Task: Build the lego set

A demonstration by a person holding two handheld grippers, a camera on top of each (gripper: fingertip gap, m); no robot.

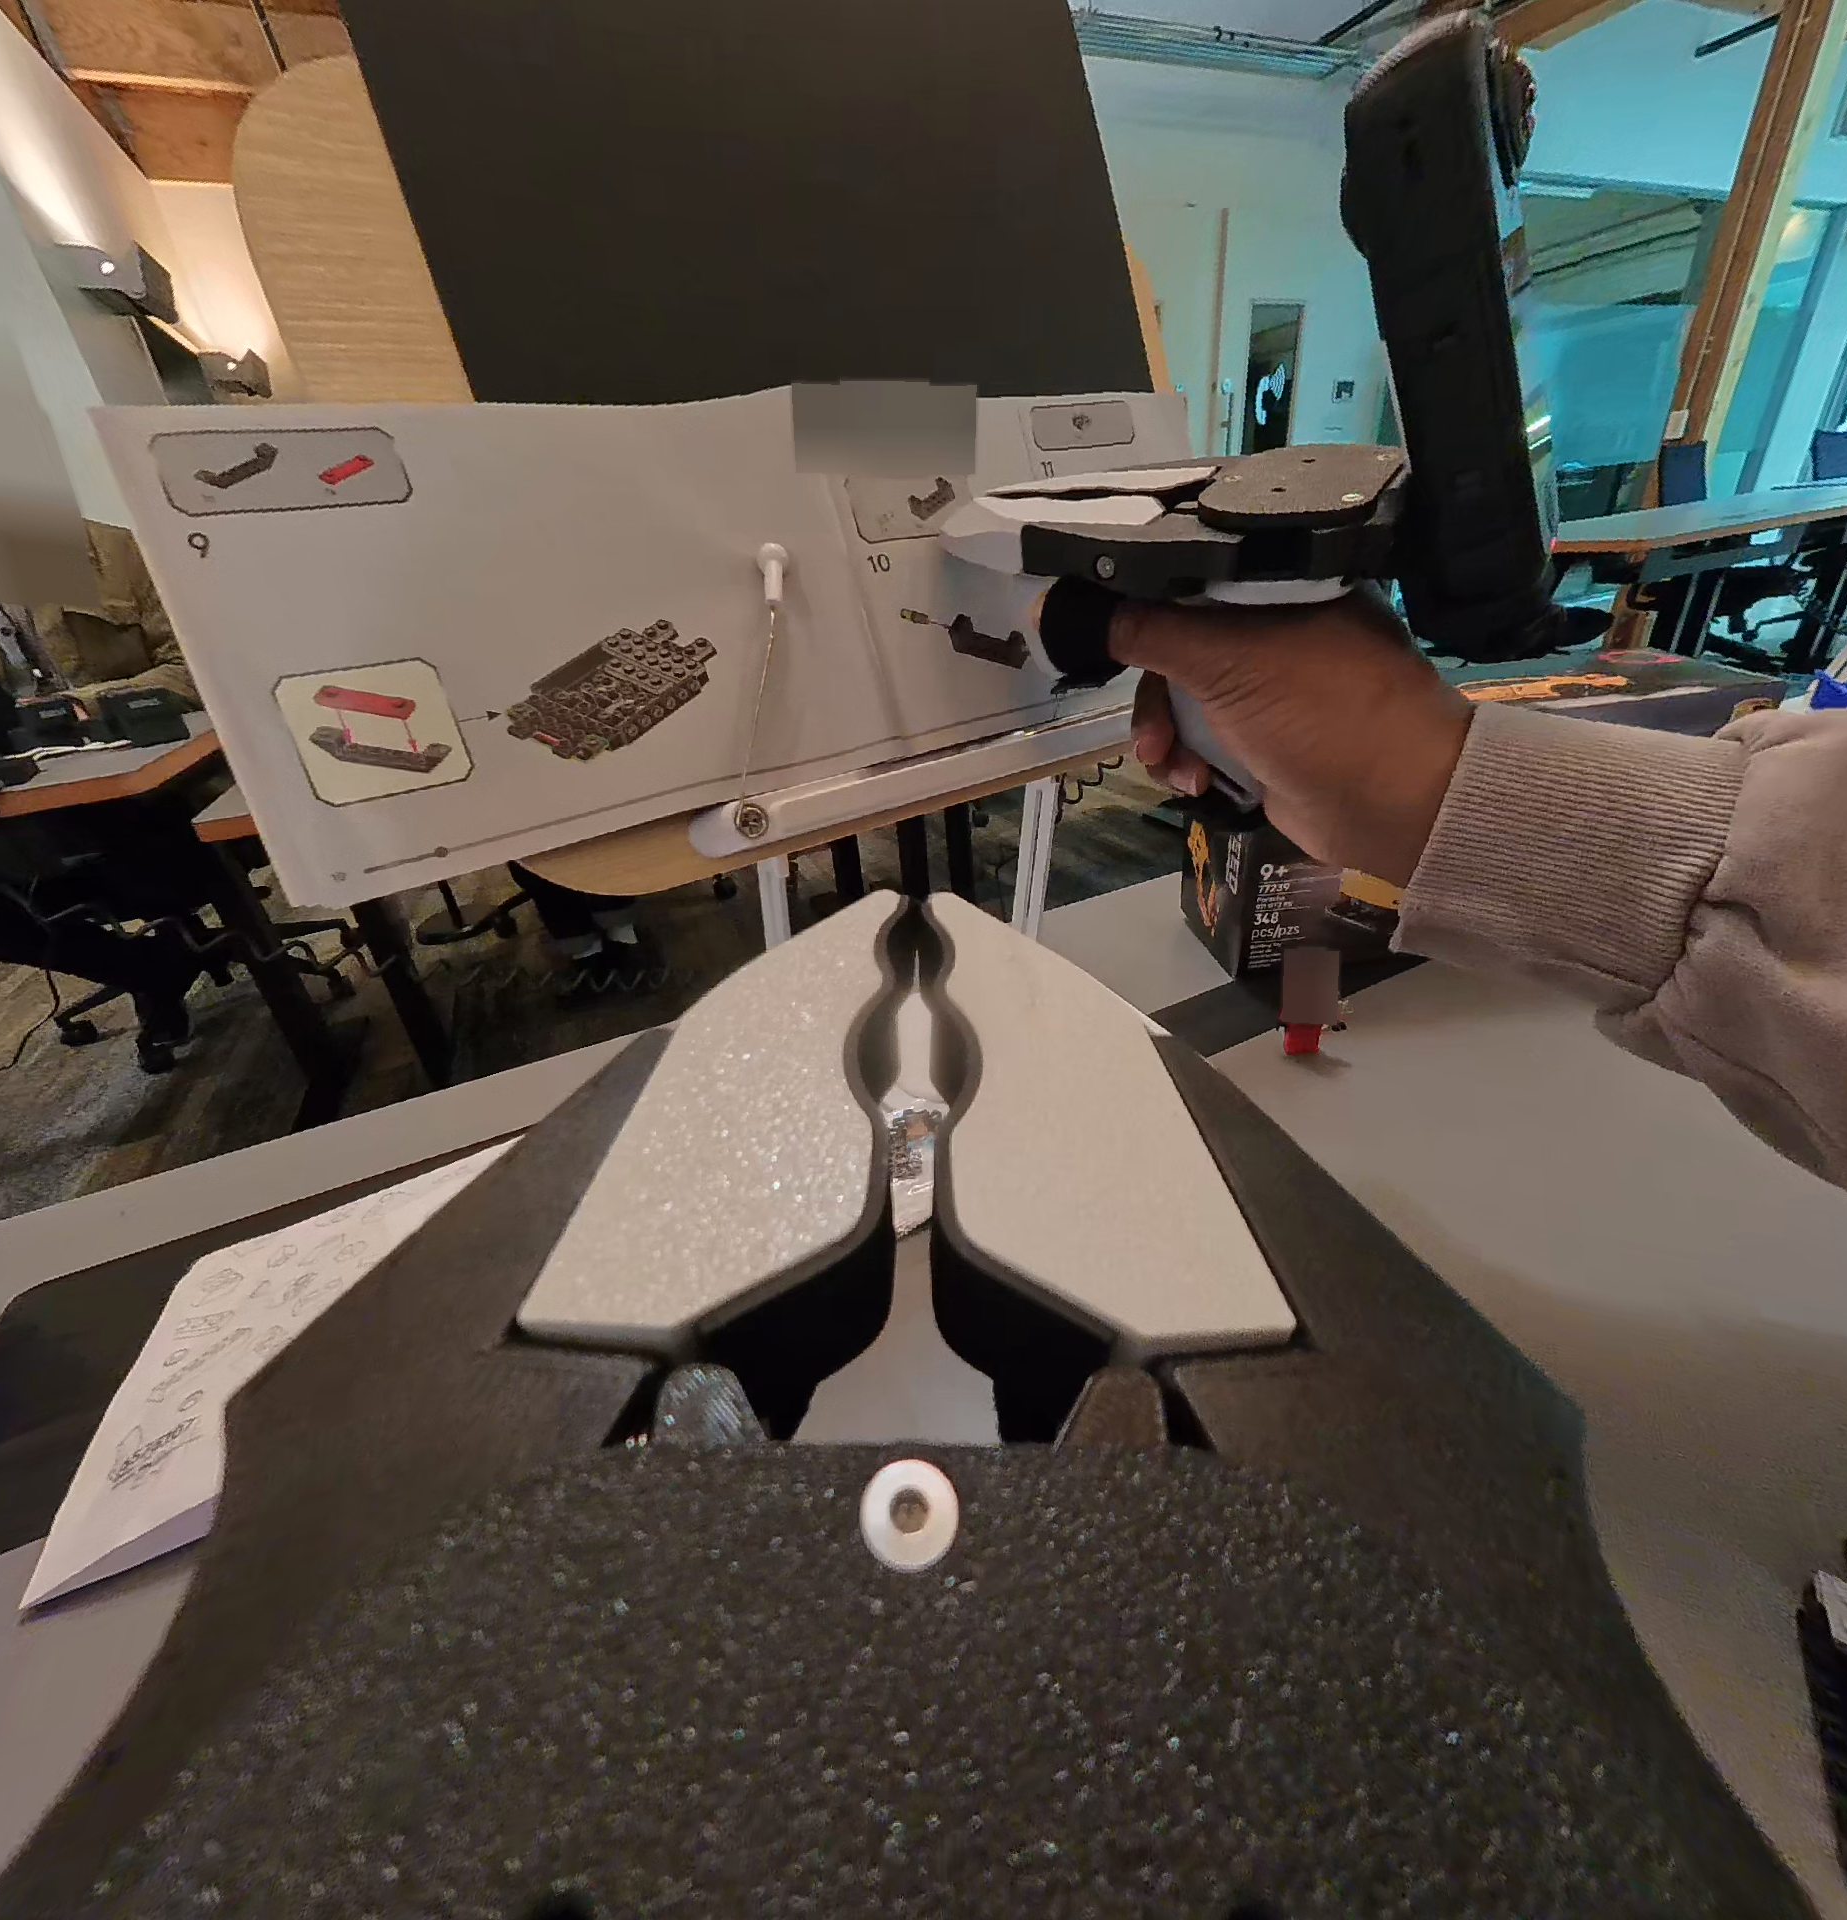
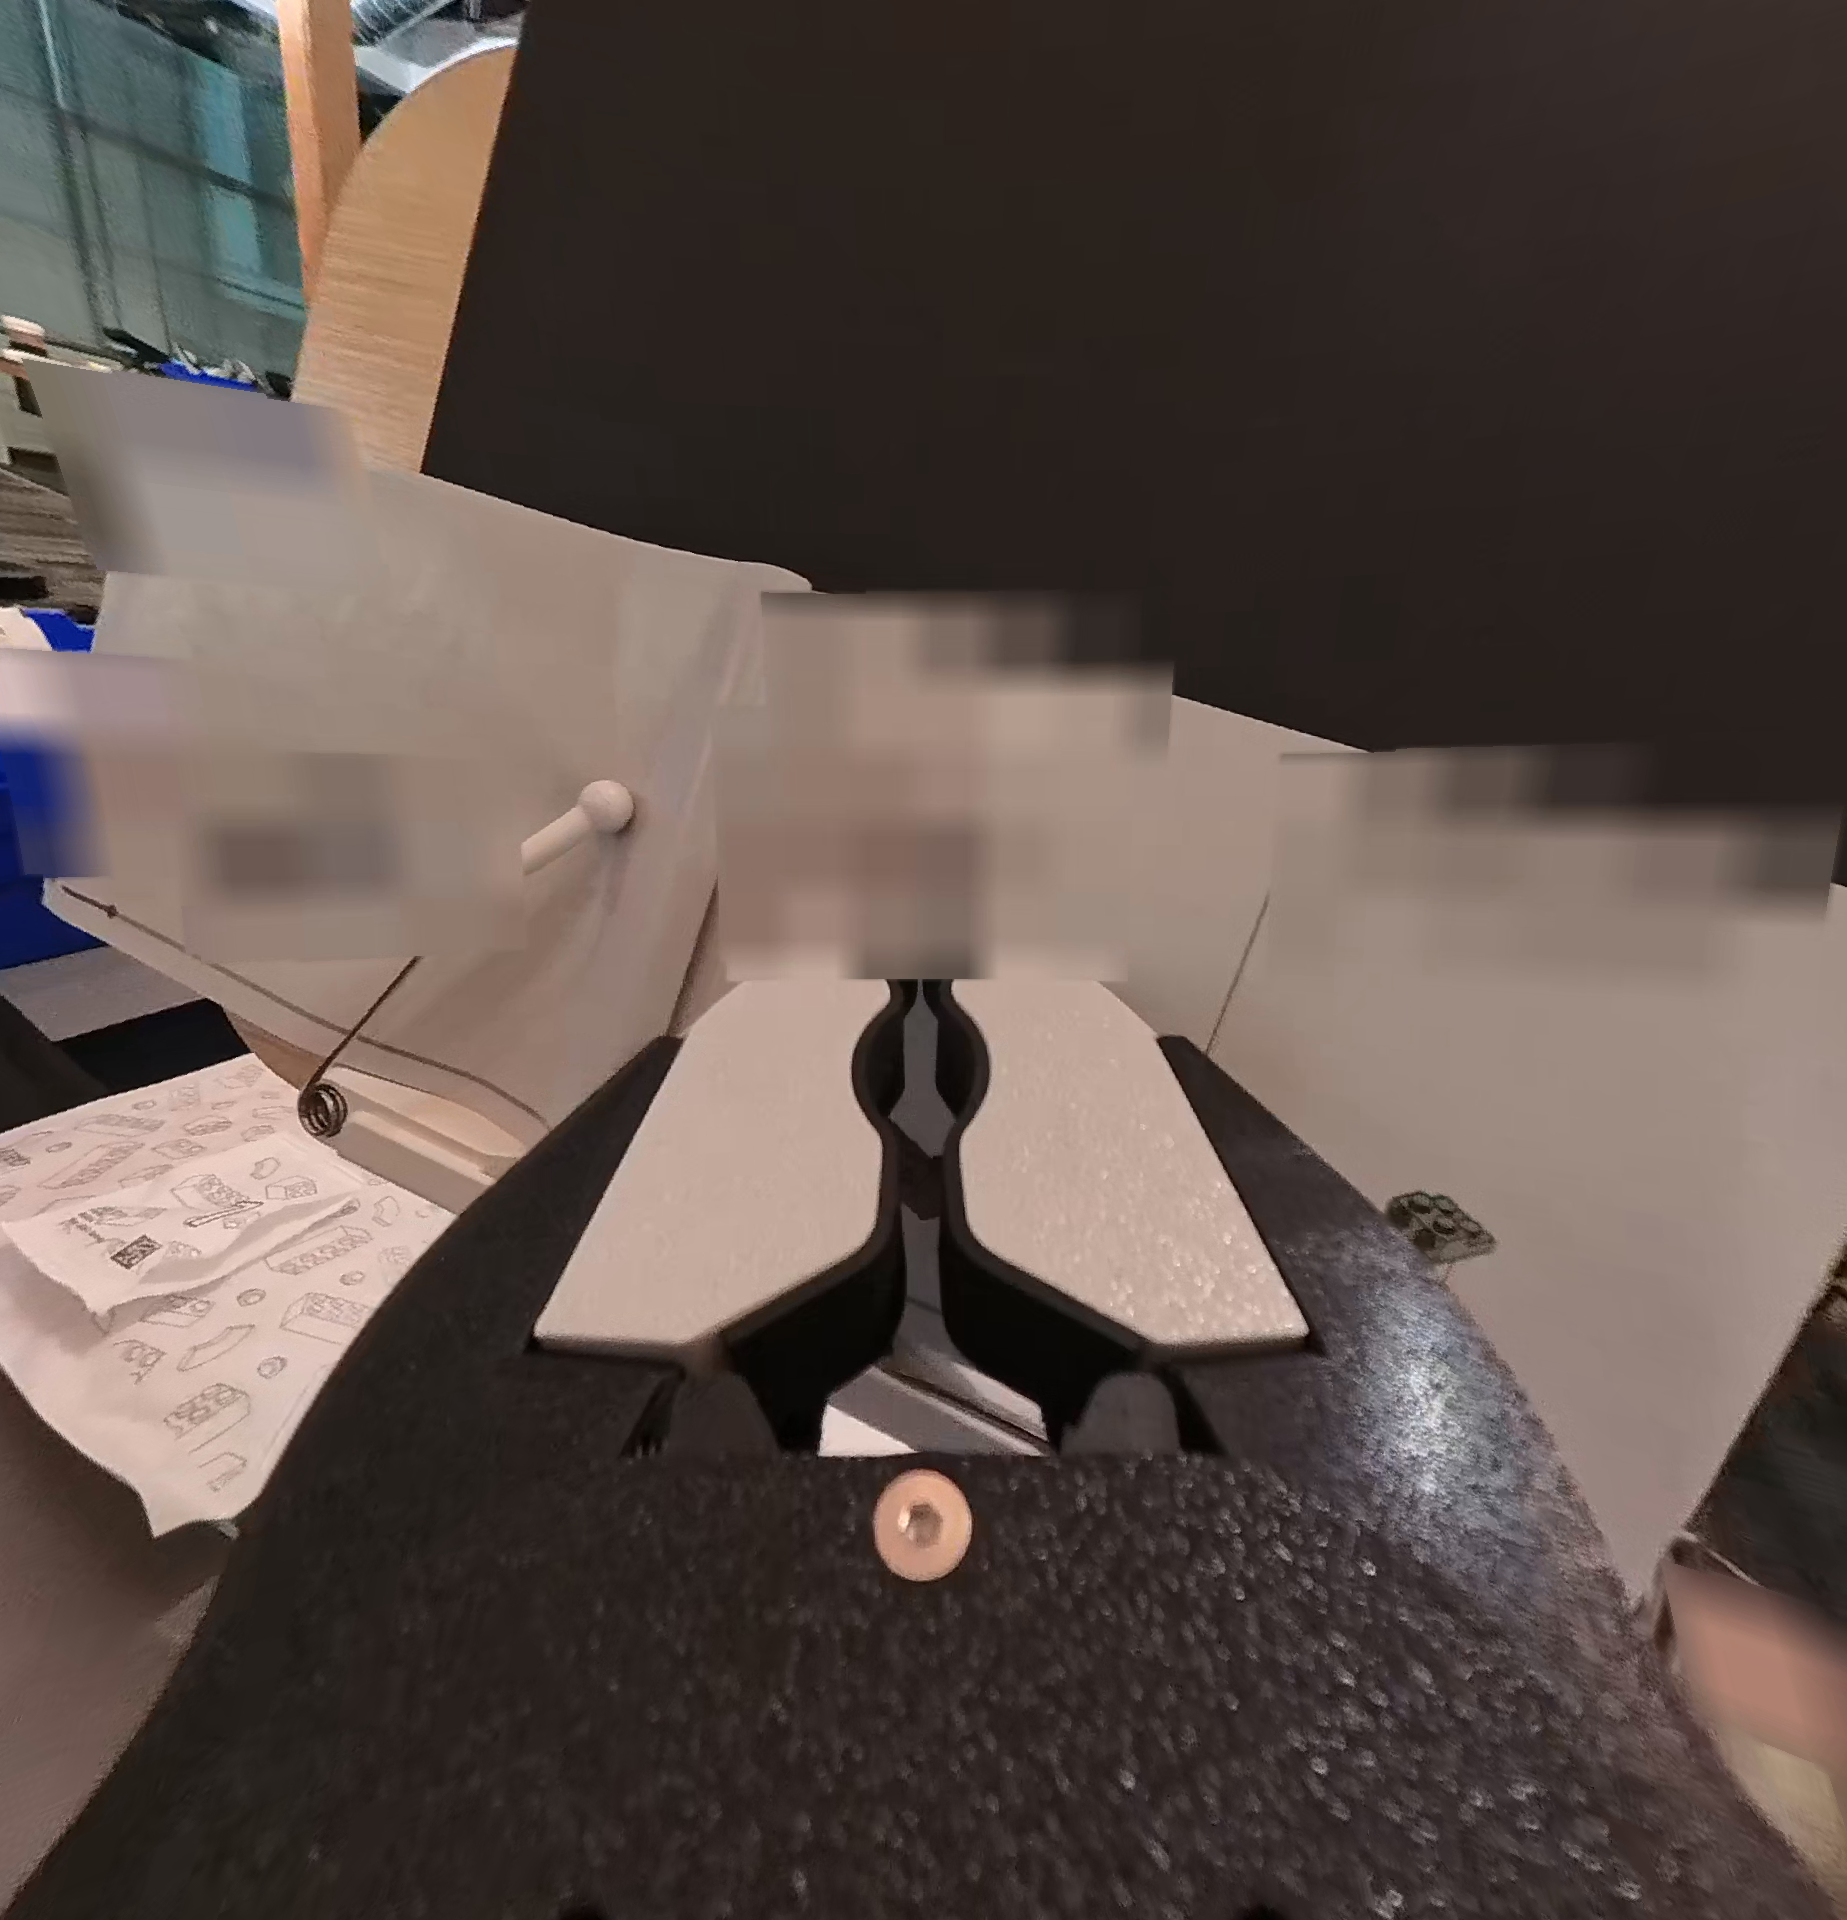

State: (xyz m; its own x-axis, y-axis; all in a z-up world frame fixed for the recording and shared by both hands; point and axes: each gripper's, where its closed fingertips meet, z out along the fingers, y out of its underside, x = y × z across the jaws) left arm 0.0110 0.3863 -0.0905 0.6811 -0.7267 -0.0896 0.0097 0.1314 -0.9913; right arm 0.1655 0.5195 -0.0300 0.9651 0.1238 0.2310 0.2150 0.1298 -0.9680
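Observation:
My left gripper (image 1: 911,920) is held above the white table (image 1: 1418,1195). Its jaws are shut, and a small dark and silver Lego piece (image 1: 903,1148) sits pinched in the narrow part of the gap. My right gripper (image 2: 917,989) is raised, with its shut tips against the right page of the open instruction booklet (image 1: 545,623) on its stand. It also shows from the side in the left wrist view (image 1: 958,520), in a hand. A small dark shape (image 2: 917,1174) shows in its gap; I cannot tell what it is. A dark built assembly (image 1: 1844,1714) lies at the right edge.
The set's black box (image 1: 1267,904) stands at the back right, with a red piece (image 1: 1303,1039) on the table before it. A printed paper bag (image 1: 171,1382) (image 2: 171,1247) lies on the left. A small dark grey plate (image 2: 1438,1231) lies on the right. A wire page holder (image 1: 768,665) pins the booklet. The gap from one gripper's tips to the other's is roughly 20 cm. To reach the small dark grey plate (image 2: 1438,1231) in a straight line is about 10 cm for my right fingers, about 30 cm for my left.

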